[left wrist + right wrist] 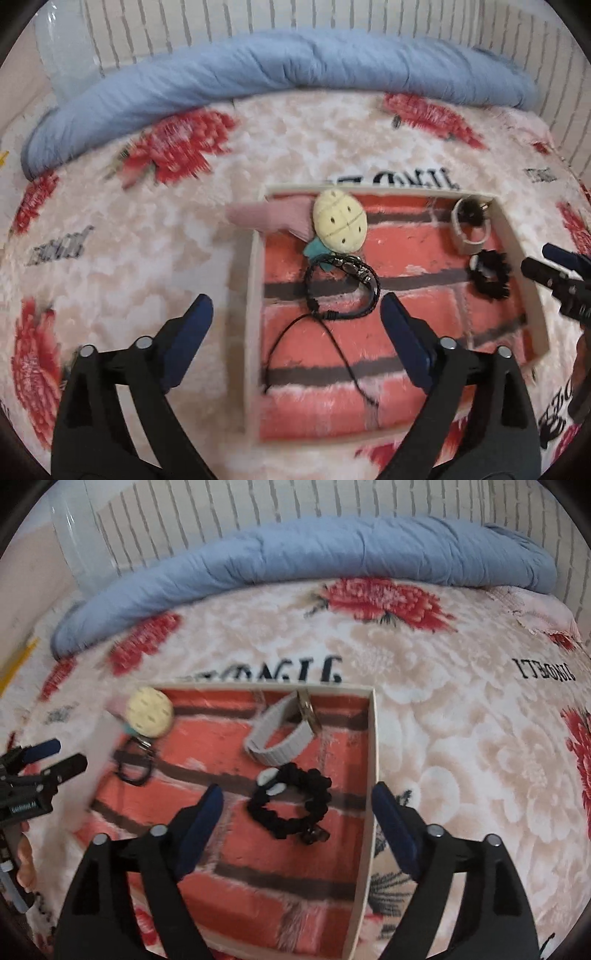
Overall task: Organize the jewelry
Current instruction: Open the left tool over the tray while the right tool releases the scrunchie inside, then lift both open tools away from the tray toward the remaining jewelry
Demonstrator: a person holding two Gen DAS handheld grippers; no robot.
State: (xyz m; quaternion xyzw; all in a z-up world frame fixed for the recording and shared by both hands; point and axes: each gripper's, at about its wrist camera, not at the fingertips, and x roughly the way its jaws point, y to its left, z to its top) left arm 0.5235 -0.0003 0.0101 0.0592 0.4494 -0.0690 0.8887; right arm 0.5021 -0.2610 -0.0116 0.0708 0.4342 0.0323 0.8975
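Two grippers are hovering over one shallow tray (255,280) on a floral blanket (147,240). Left gripper (297,332) and right gripper (297,814) are both standing wide apart, holding nothing. Inside are lying one black cord bracelet (343,288), one black scrunchie (291,805), one grey band (277,734) and one yellow plush charm (340,221).

Inside the tray (255,295), my way is free along its near brick-print floor; bracelet (343,288), scrunchie (291,808) and strap (280,738) crowd its far half.
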